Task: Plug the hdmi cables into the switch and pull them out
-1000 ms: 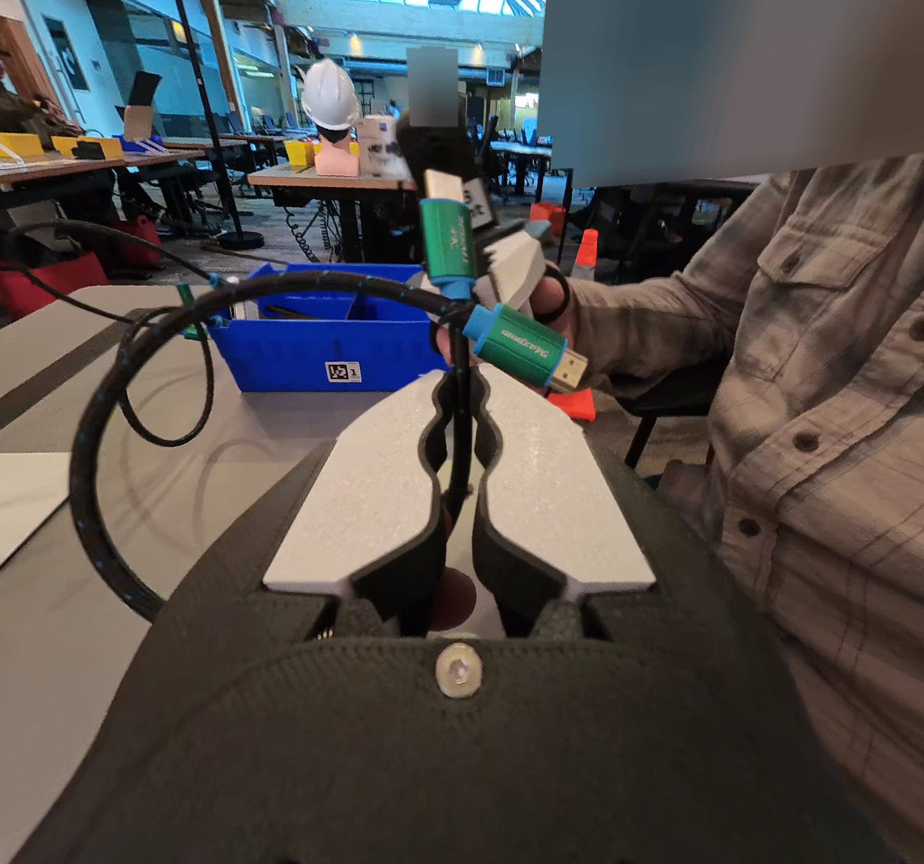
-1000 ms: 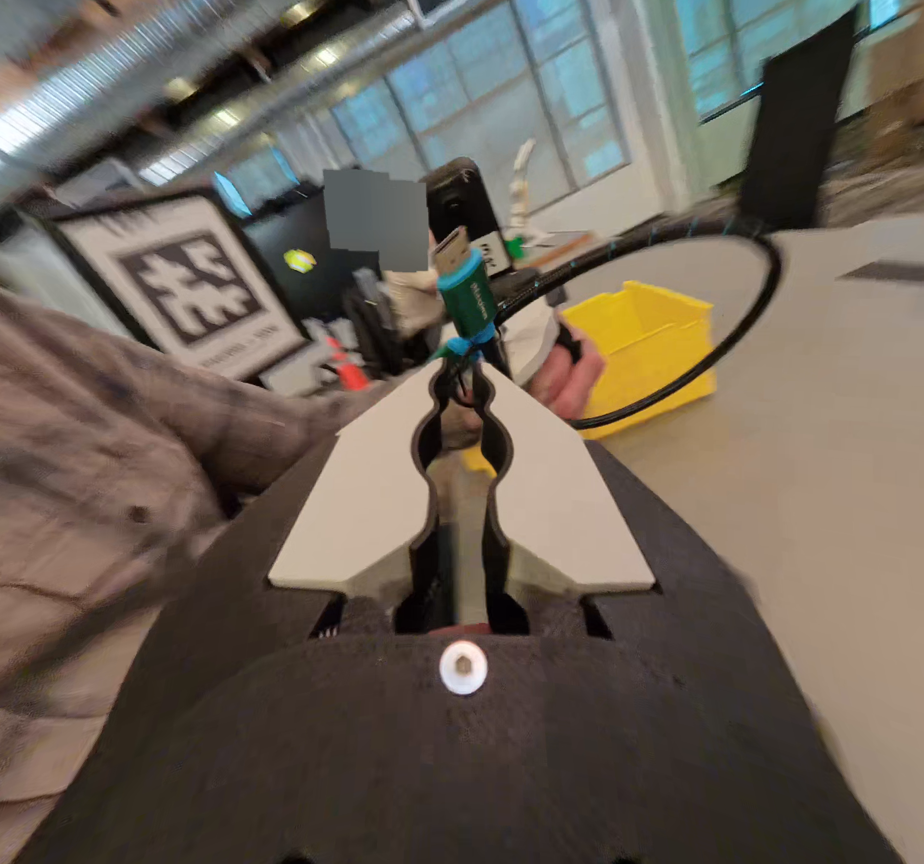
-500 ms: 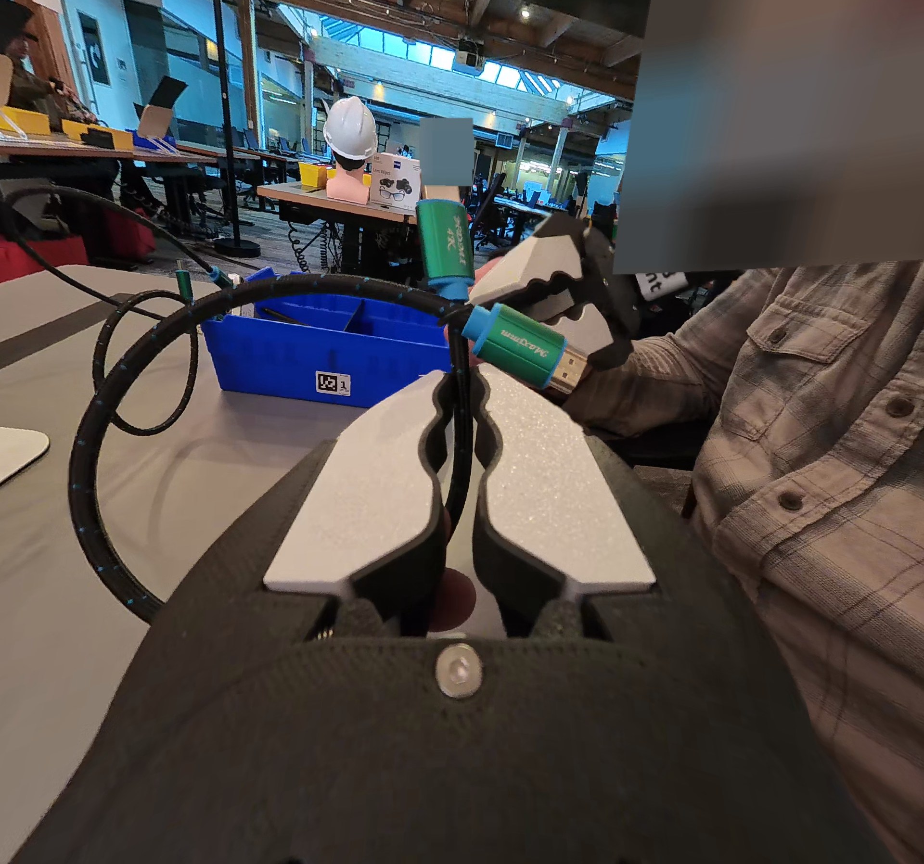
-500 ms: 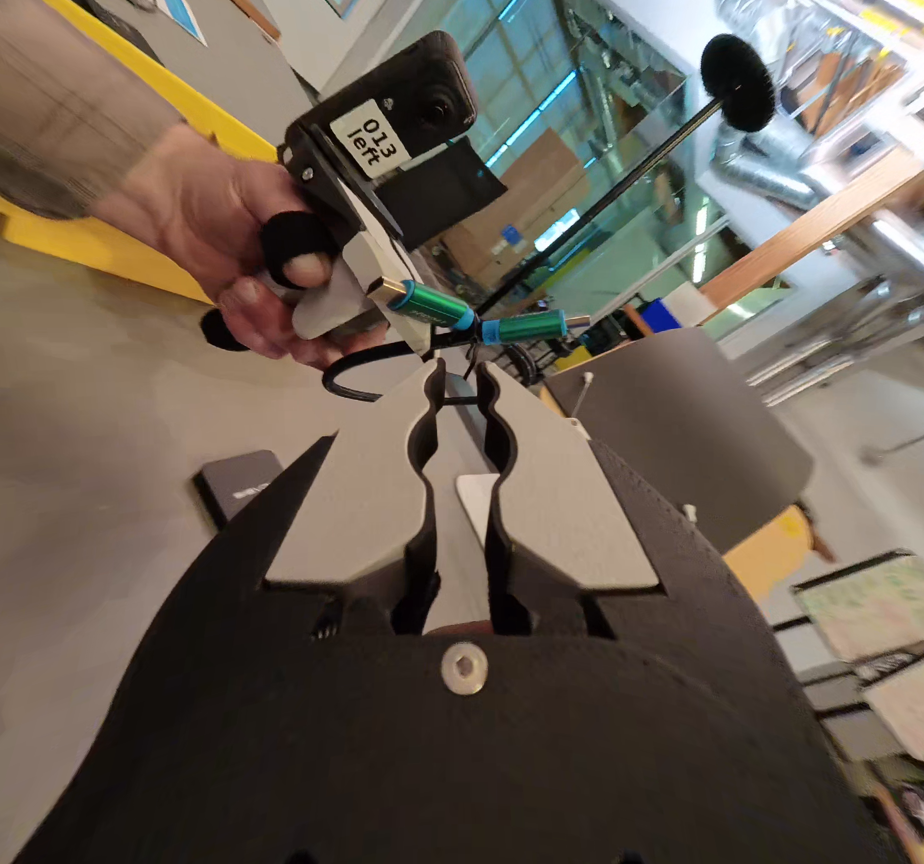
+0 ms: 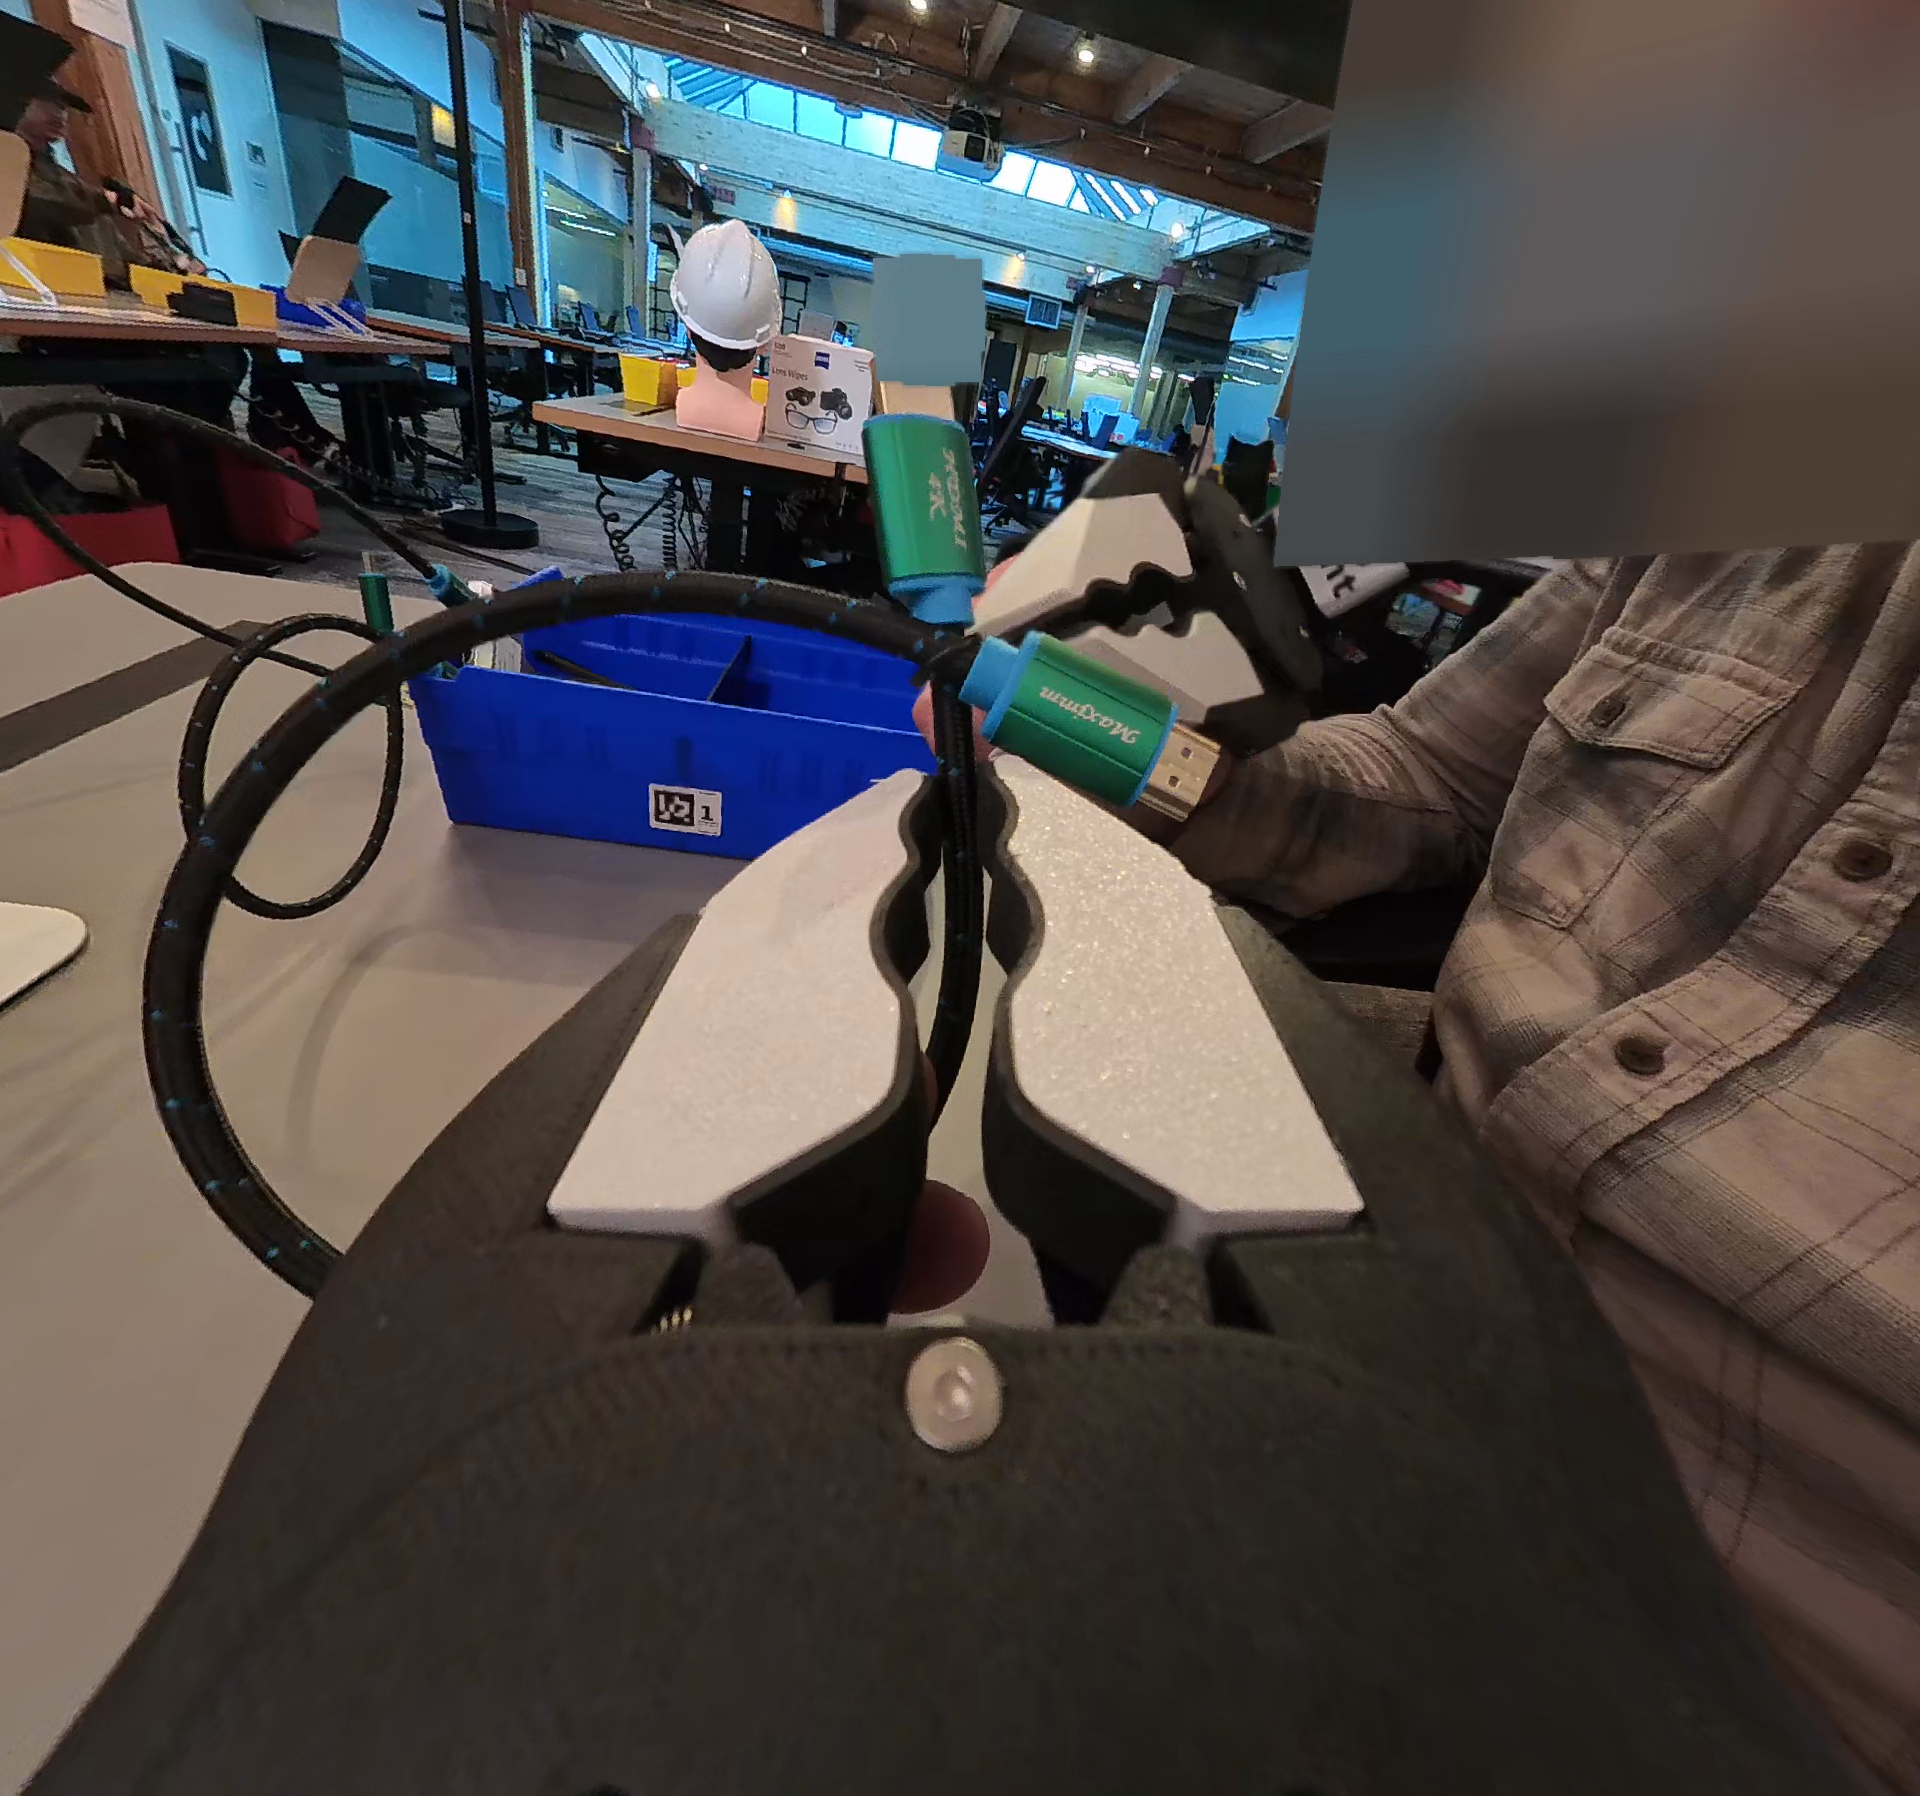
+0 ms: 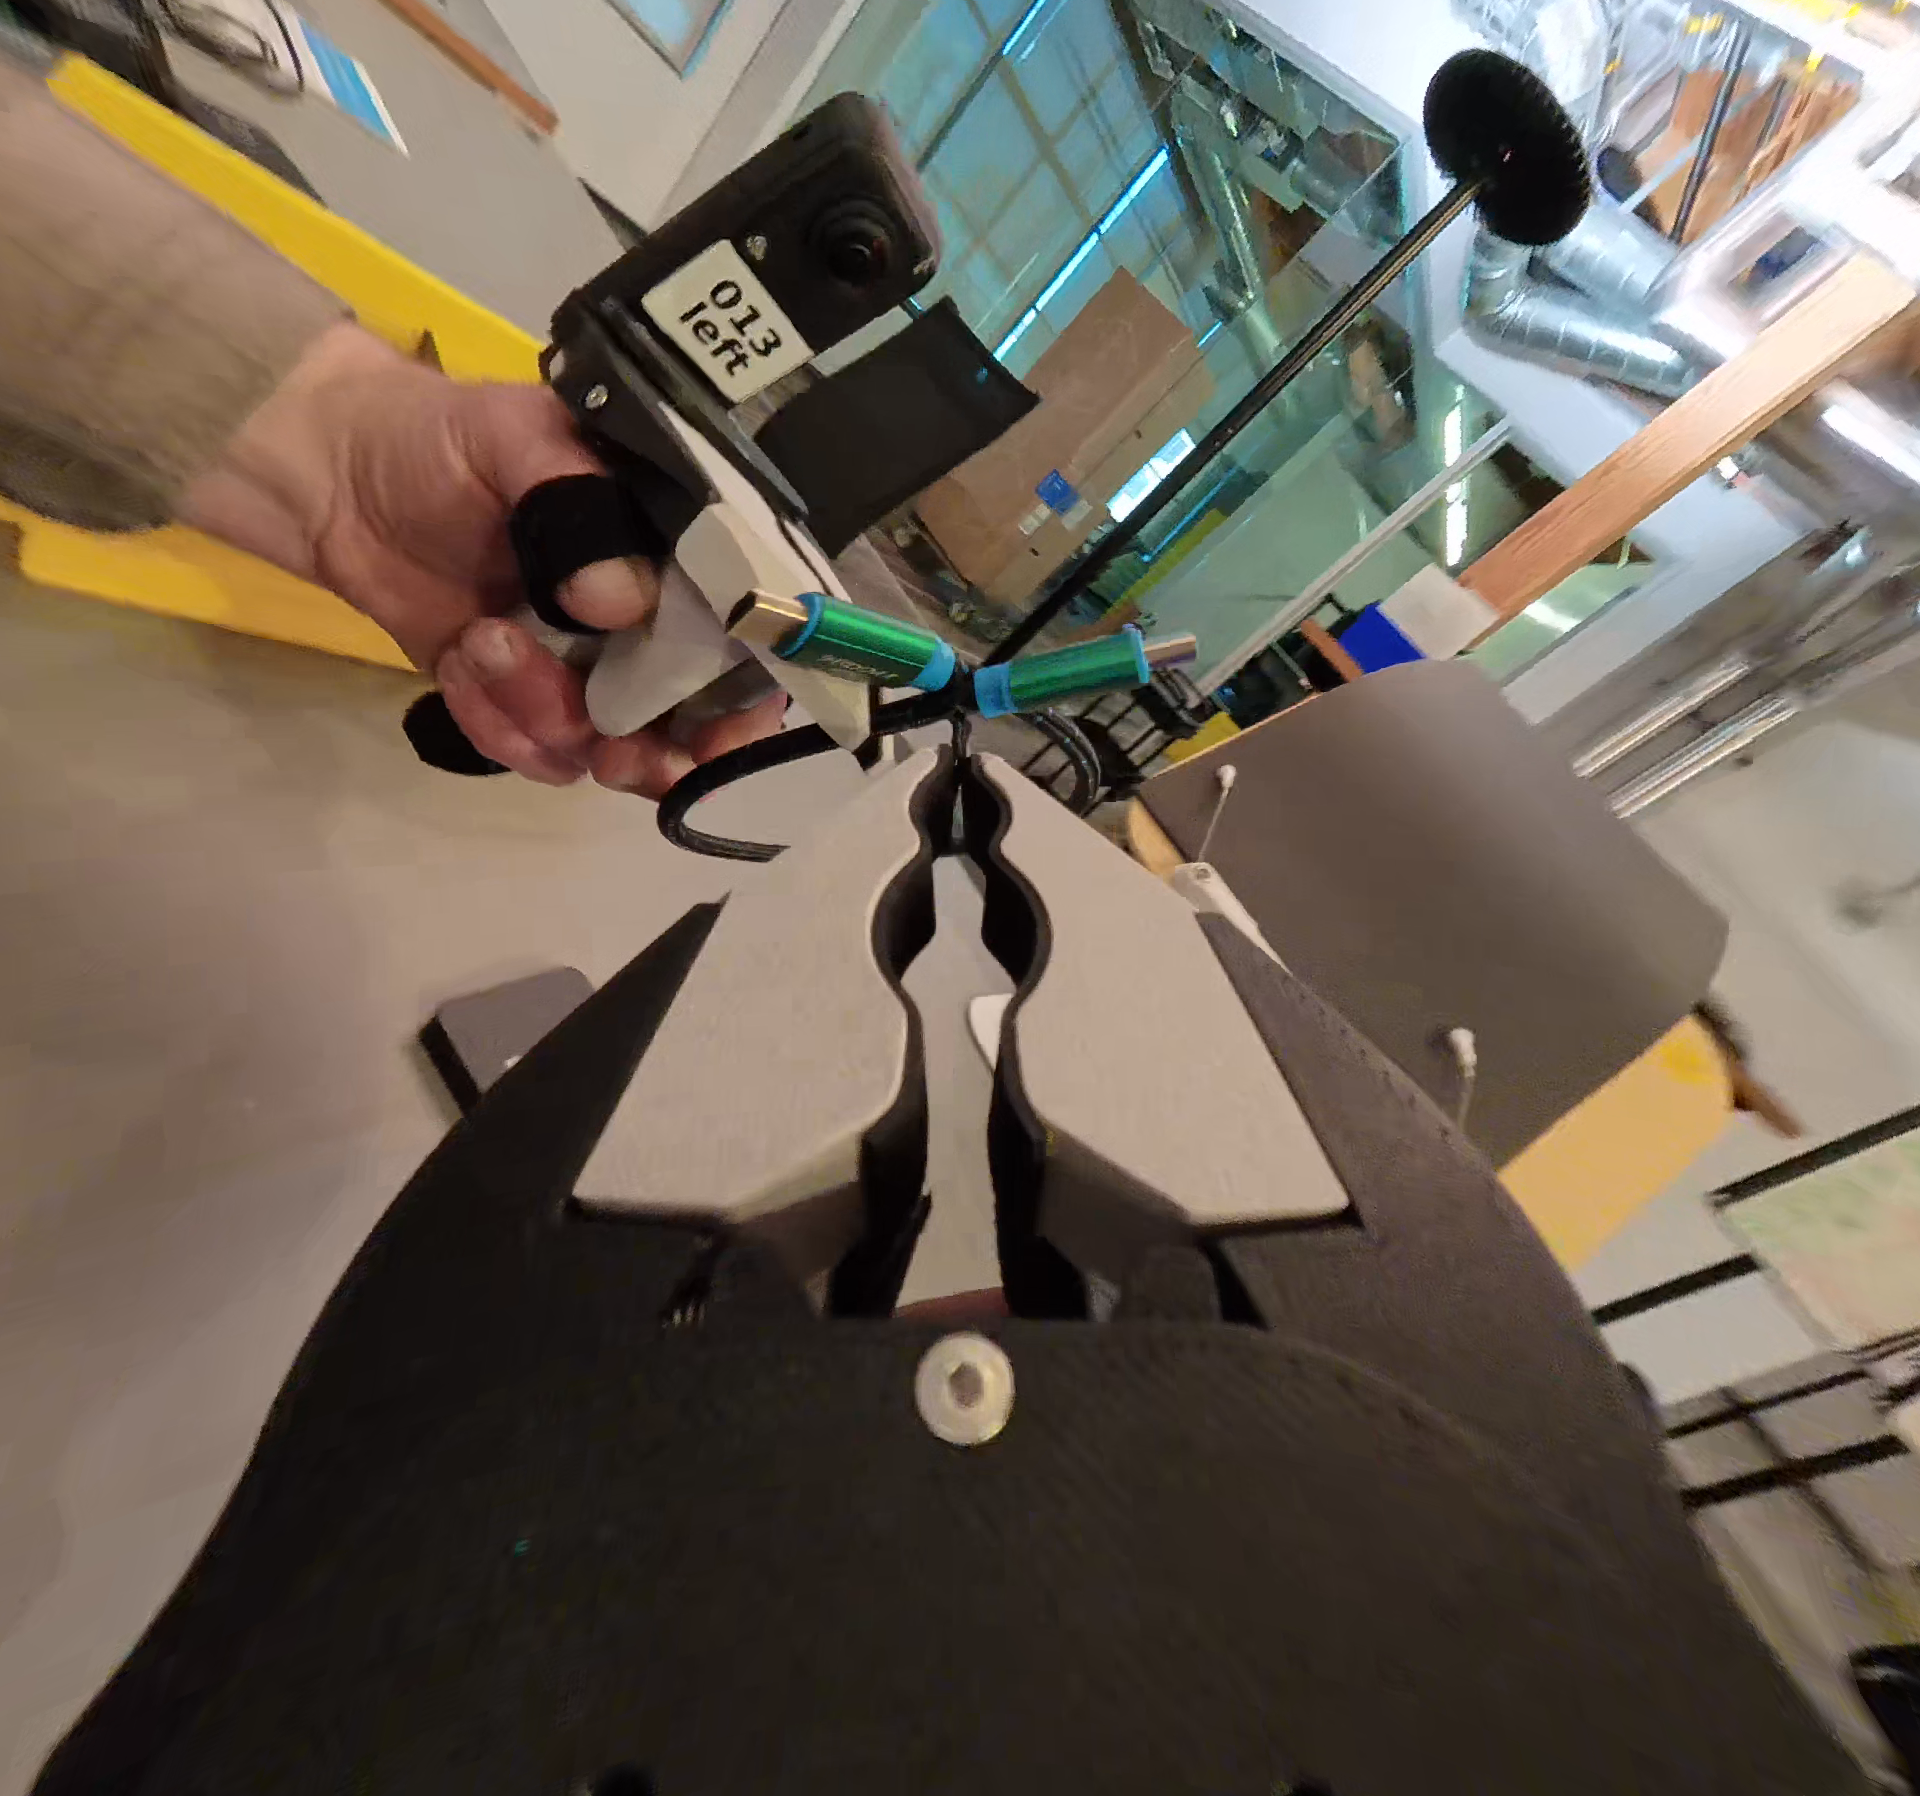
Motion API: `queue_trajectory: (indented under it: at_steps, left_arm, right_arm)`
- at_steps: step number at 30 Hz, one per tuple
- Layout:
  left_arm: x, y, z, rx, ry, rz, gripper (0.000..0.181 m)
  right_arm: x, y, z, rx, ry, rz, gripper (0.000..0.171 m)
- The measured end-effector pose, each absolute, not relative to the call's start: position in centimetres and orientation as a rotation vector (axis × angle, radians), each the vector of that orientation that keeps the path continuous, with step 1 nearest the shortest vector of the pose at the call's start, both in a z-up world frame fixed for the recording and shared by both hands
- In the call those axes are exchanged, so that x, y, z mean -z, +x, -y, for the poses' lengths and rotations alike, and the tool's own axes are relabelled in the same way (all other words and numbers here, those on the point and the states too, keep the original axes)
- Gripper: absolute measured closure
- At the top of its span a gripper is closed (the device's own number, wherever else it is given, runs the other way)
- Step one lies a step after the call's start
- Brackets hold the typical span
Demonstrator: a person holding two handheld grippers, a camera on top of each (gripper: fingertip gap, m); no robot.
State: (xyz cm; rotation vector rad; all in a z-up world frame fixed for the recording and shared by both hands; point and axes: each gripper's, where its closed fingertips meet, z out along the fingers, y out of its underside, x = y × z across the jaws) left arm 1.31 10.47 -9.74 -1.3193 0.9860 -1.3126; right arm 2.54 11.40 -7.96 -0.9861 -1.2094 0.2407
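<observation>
Both tools are up off the grey tabletop (image 5: 312,1019) and meeting in mid-air. The left gripper (image 5: 954,790) has its white fingers pressed in on the black braided HDMI cable (image 5: 177,915), which runs straight up the narrow slot between them and then sweeps out left in a big loop over the table. Just past the fingertips the cable's two ends come together: one green metal plug with a blue collar (image 5: 923,510) stands upright, the other green plug (image 5: 1081,723) points right with its gold connector showing. Behind them, on the far right, the right gripper (image 5: 1117,593) comes in at a tilt, its tips at the spot where the cable ends cross. From its own camera, the right gripper (image 6: 958,770) is nearly closed and pinches something thin and dark at that crossing; whether it is the cable itself or a tie, I cannot tell. A hand (image 6: 457,583) holds the left tool across from it. A blue plastic divided bin (image 5: 665,738) sits on the table beyond the loop, with a second dark cable (image 5: 291,759) curled beside it. A flat black box (image 6: 499,1029) lies on the table below, partly hidden.
</observation>
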Motion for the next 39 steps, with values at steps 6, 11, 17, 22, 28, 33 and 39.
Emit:
queue_trajectory:
  at_steps: [6, 11, 17, 22, 28, 33, 39]
  left_arm:
    - [9.5, 1.3, -10.7, 1.243, -1.309, -0.996, 0.175]
    - [9.3, 1.2, -11.1, 1.113, -1.294, -1.009, 0.175]
    - [9.6, 1.3, -11.4, 1.065, -1.309, -1.015, 0.176]
    - [9.3, 1.1, -11.8, 1.083, -1.313, -0.981, 0.176]
    - [9.4, 1.0, -11.8, 1.080, -1.320, -0.980, 0.175]
    - [9.5, 1.1, -11.9, 1.079, -1.326, -0.985, 0.175]
    - [9.8, 1.3, -11.8, 1.071, -1.334, -1.001, 0.175]
  right_arm:
    - [8.1, 2.3, -11.3, -0.797, -1.220, 1.080, 0.171]
    - [8.5, 1.6, -10.7, -1.404, -1.412, 0.896, 0.171]
    - [8.7, 1.7, -10.9, -1.595, -1.452, 0.810, 0.171]
    - [9.1, 2.0, -11.9, -0.943, -1.329, 1.012, 0.162]
    - [8.1, 2.3, -11.8, -0.623, -1.198, 1.067, 0.165]
    - [7.6, 2.5, -11.9, -0.607, -1.179, 1.052, 0.170]
    - [7.8, 2.6, -12.0, -0.610, -1.182, 1.053, 0.171]
